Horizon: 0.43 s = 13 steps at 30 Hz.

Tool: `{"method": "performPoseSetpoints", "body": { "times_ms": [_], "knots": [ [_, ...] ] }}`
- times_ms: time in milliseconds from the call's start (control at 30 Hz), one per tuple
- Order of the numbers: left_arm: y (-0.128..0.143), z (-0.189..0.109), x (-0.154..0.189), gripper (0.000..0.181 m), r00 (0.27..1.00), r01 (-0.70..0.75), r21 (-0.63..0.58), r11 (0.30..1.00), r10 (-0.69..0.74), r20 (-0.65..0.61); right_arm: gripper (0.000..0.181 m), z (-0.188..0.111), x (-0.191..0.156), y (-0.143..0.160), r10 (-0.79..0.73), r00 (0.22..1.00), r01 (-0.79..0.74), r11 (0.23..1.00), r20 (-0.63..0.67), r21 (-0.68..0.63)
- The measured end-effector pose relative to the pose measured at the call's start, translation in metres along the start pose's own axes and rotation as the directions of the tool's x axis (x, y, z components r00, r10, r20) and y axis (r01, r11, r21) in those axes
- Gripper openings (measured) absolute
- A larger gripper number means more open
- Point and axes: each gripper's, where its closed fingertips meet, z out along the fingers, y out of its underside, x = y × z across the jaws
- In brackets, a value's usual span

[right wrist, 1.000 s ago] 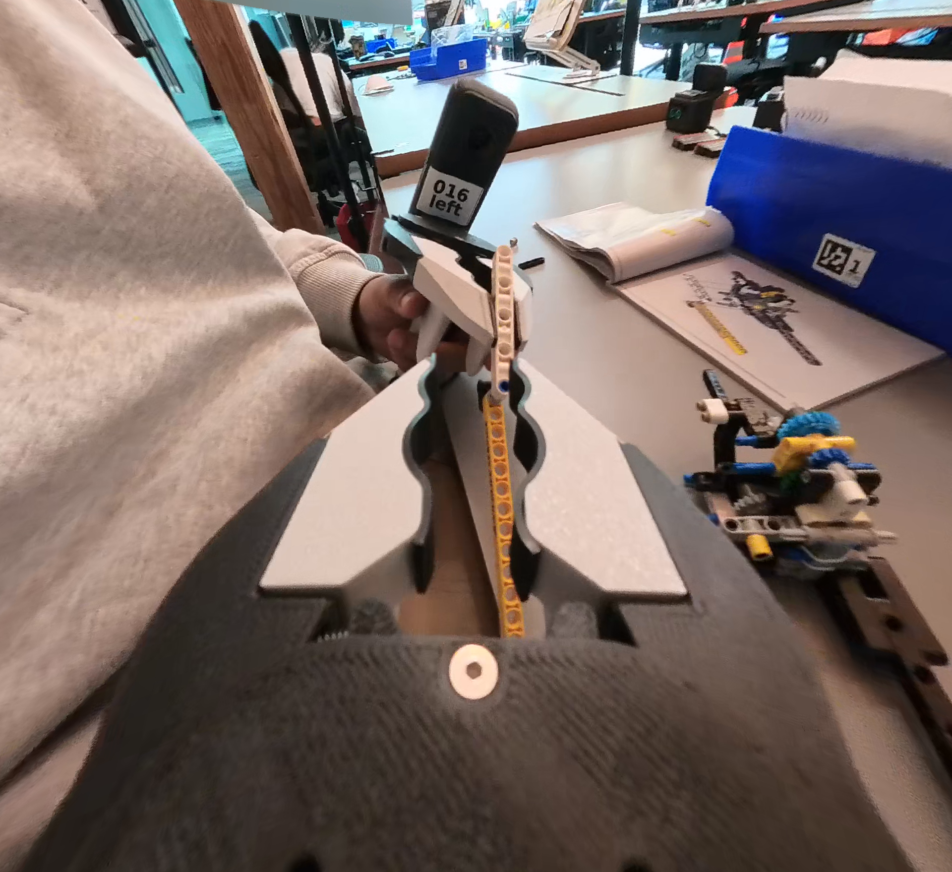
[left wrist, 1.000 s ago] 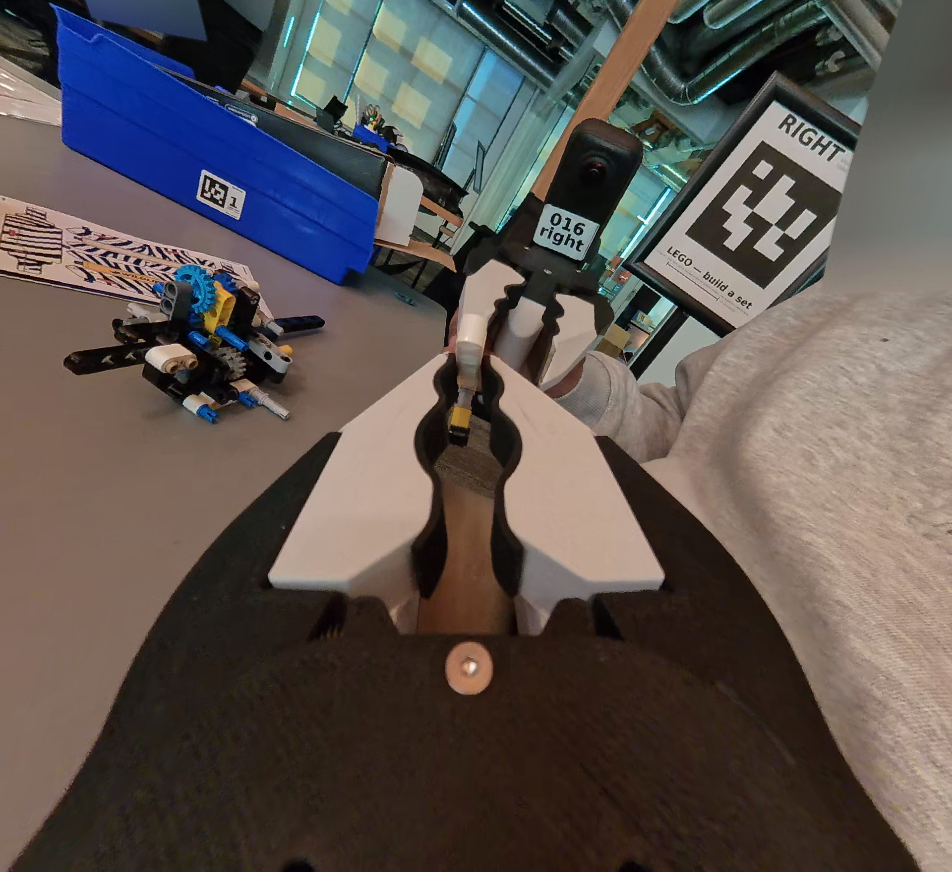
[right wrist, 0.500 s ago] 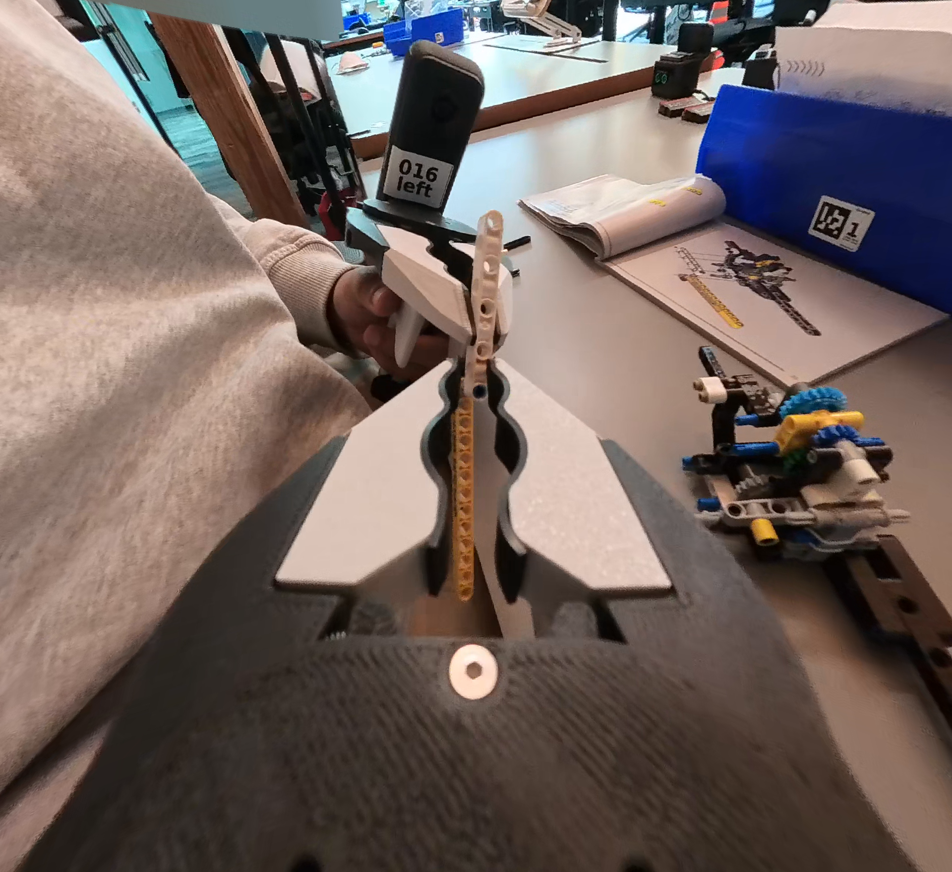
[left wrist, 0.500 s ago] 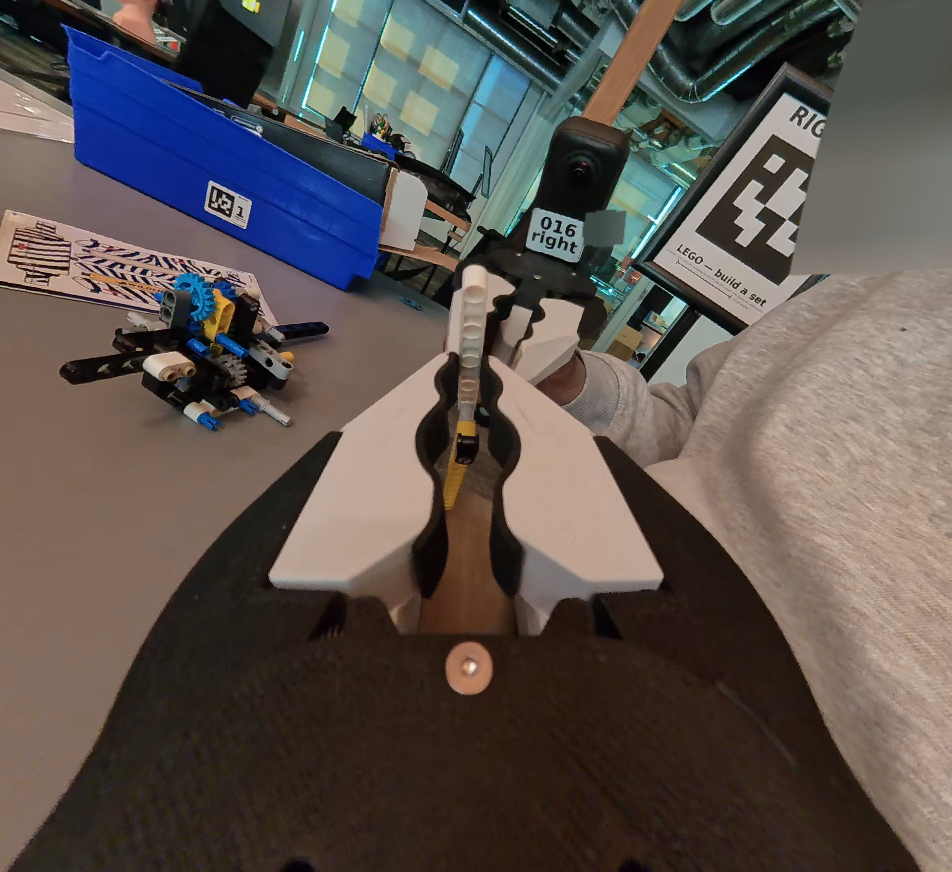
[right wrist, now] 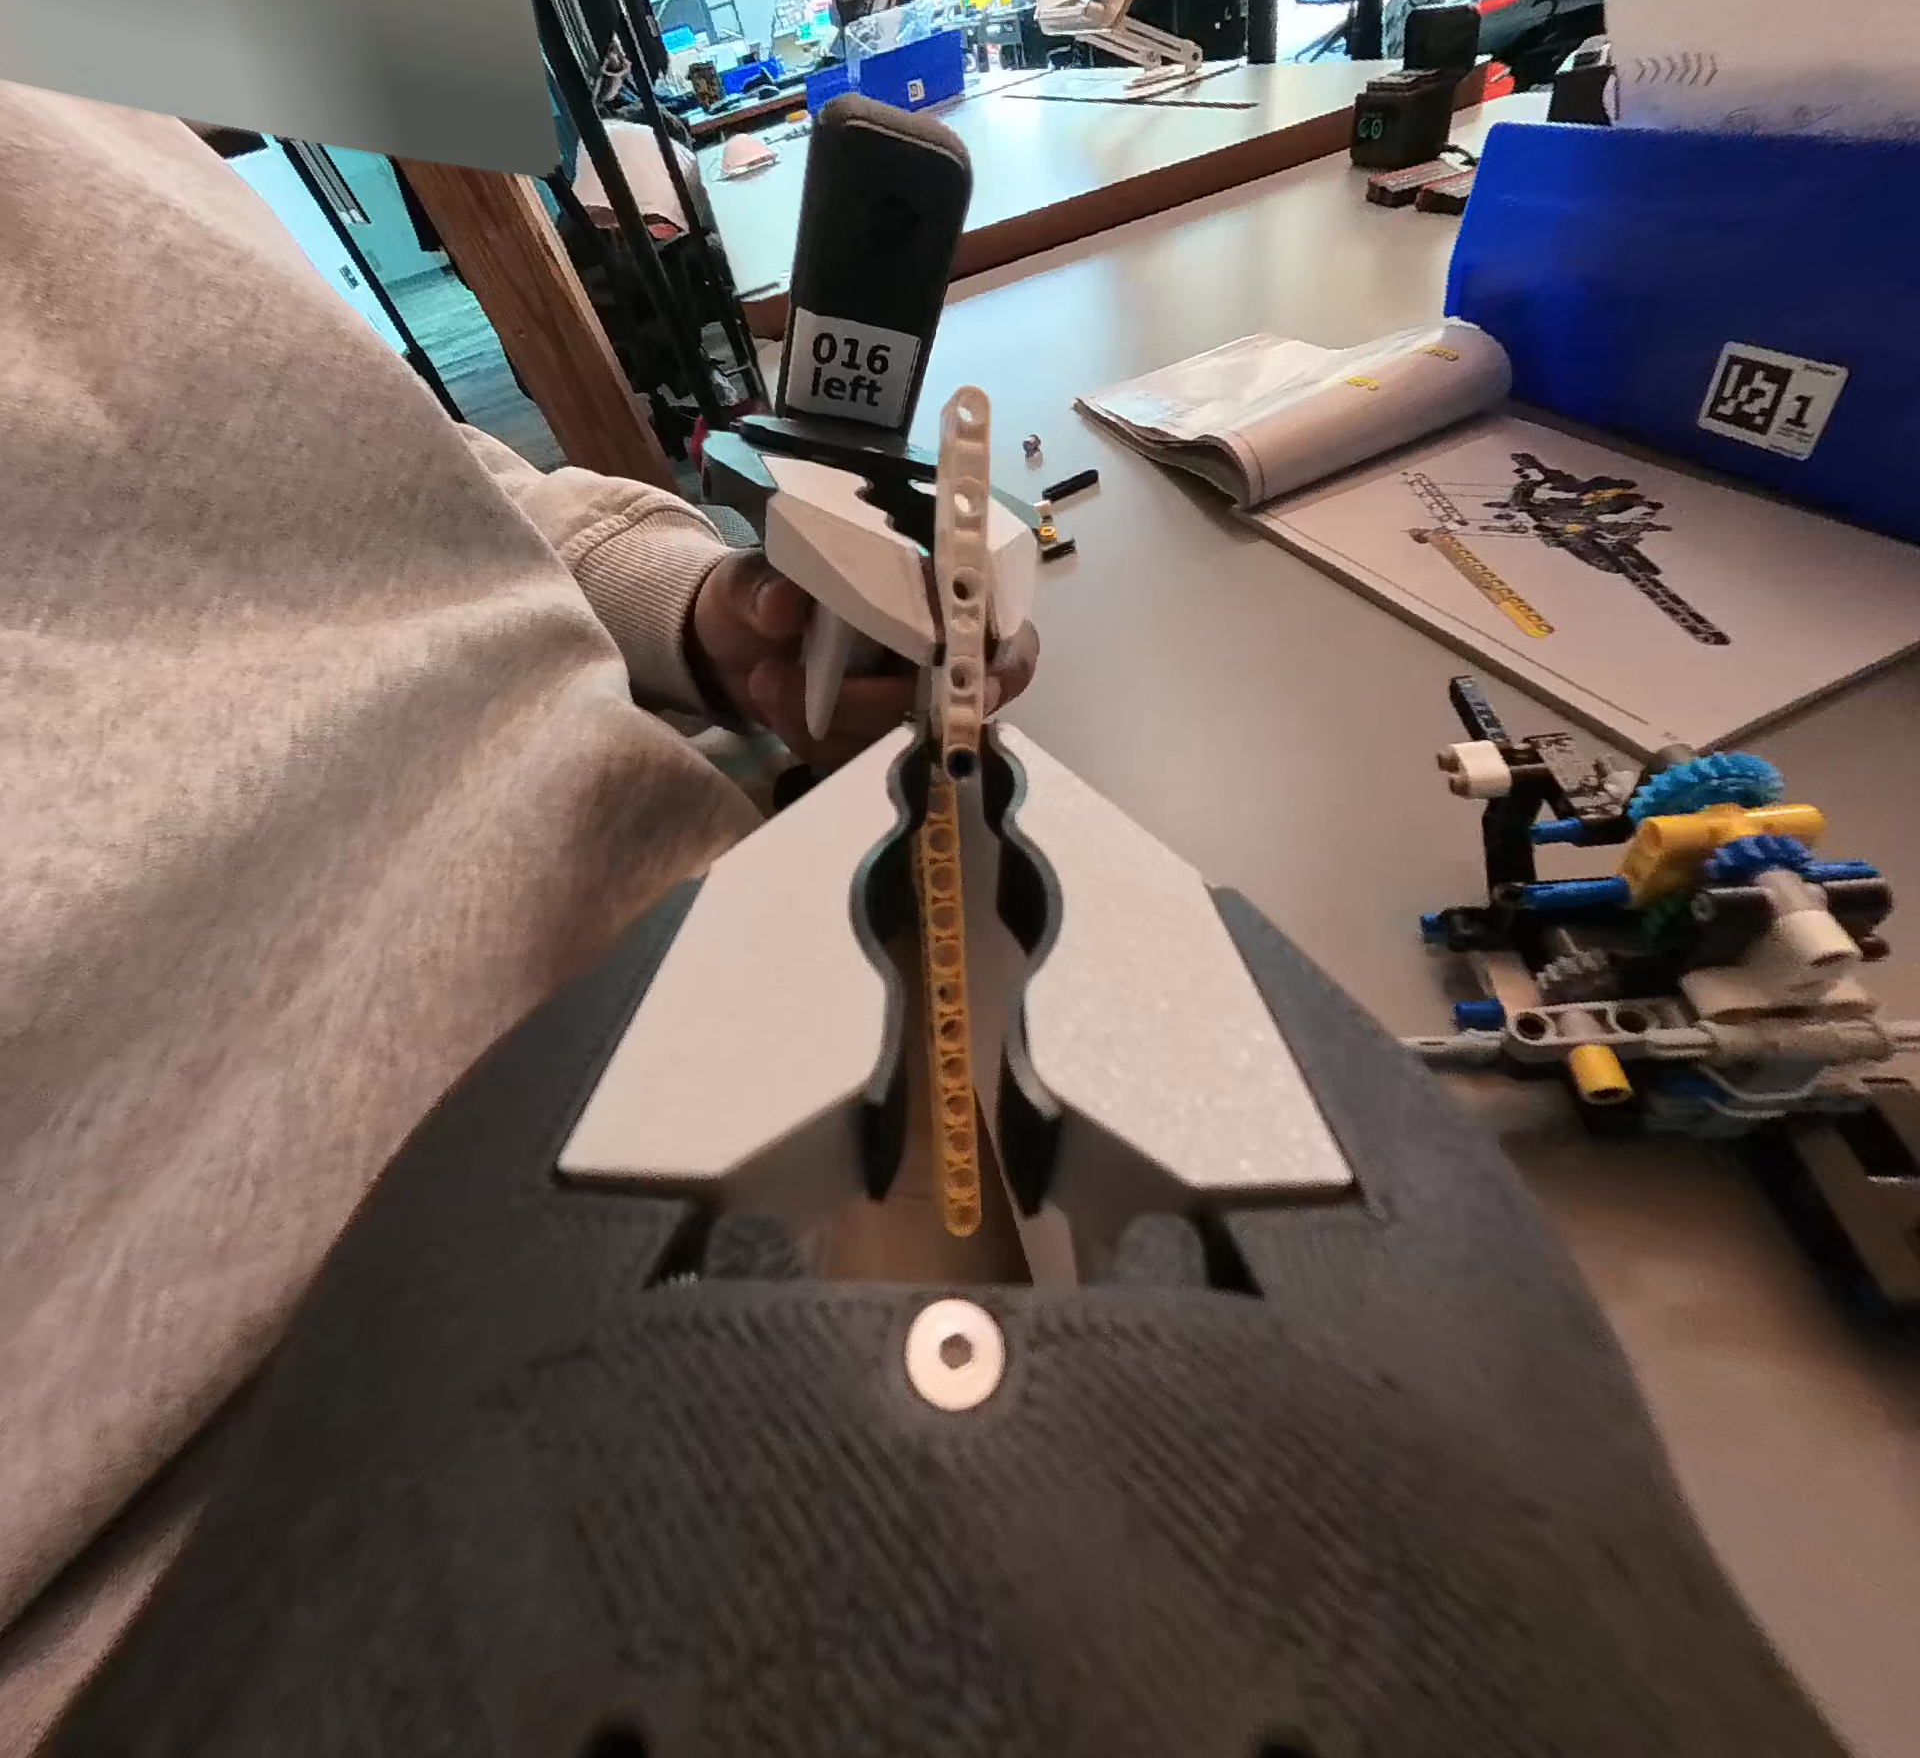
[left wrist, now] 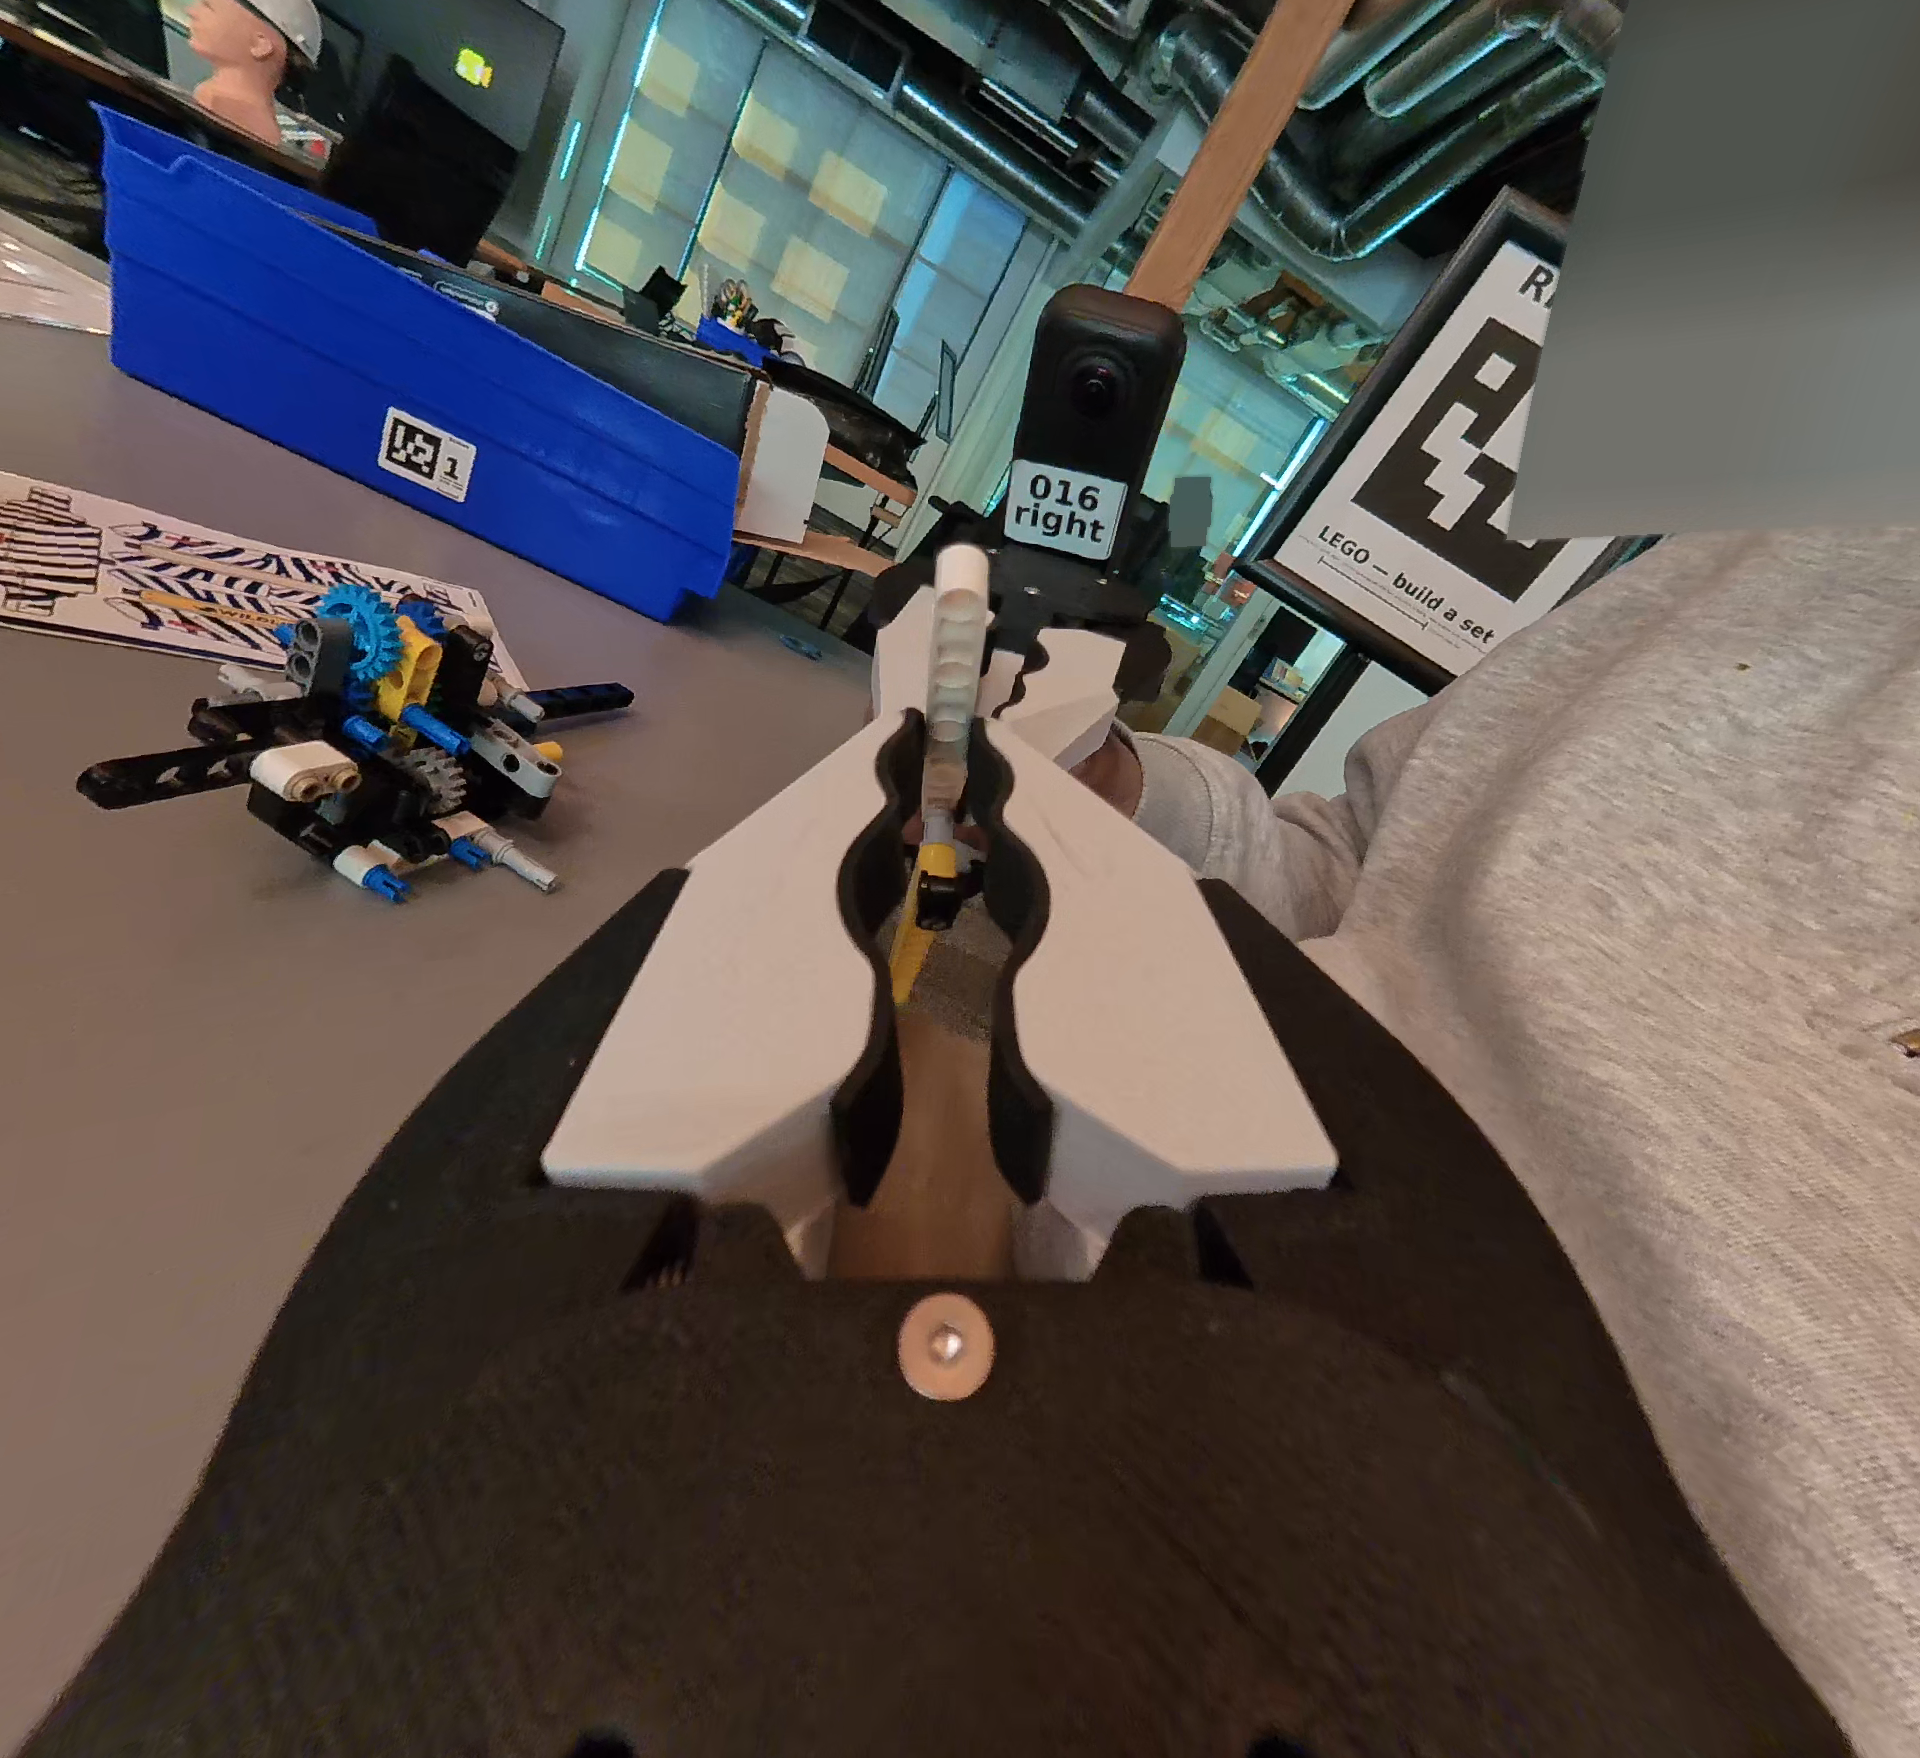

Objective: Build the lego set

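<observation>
While my right gripper (right wrist: pixel 961 763) clamps the stiff, light yellow beam (right wrist: pixel 951 1012) above the desk's (left wrist: pixel 260 981) near edge, my left gripper (left wrist: pixel 951 752) pinches the joined white beam (left wrist: pixel 956 648) flat-sided, avoiding twist.

Each gripper has a broad black body of ribbed, layered plastic with a round silver screw (left wrist: pixel 944 1345) set in the middle near the base. The left gripper (left wrist: pixel 940 773) carries two white, wedge-shaped fingers (left wrist: pixel 748 1012) lined inside with wavy black pads; the right gripper (right wrist: pixel 961 768) has the same build, its fingers (right wrist: pixel 1143 1012) looking greyer, perhaps from the light. A black camera stick with a white sticker tops each. The person wears a light grey sweatshirt (left wrist: pixel 1621 929) with ribbed cuffs (right wrist: pixel 623 586).
</observation>
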Motion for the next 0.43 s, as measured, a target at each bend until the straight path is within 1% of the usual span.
{"method": "performPoseSetpoints", "body": {
  "times_ms": [267,300,367,400,433],
  "knots": [
    [0.0,0.0,0.002,0.008,1.0,0.006,-0.001,1.0,-0.007,-0.018,0.007,-0.004,-0.002,-0.003,-0.028,1.0,0.028,1.0,0.0,0.005],
    [-0.001,0.0,0.003,0.018,1.0,0.006,0.007,1.0,-0.005,-0.02,0.007,-0.004,-0.002,-0.003,-0.028,1.0,0.028,1.0,0.0,0.003],
    [-0.005,-0.002,-0.002,0.056,1.0,0.015,0.029,0.999,-0.015,0.009,0.006,-0.008,0.0,-0.003,-0.037,0.999,0.037,0.999,-0.011,-0.007],
    [-0.007,-0.003,-0.004,0.068,1.0,0.011,0.035,0.999,-0.012,0.022,0.006,-0.01,0.002,-0.002,-0.048,0.999,0.048,0.999,-0.022,-0.02],
    [-0.008,-0.004,-0.006,0.074,0.999,-0.005,0.035,0.999,0.004,0.038,0.006,-0.014,0.006,-0.001,-0.063,0.997,0.061,0.997,-0.042,-0.04]
  ]
}}
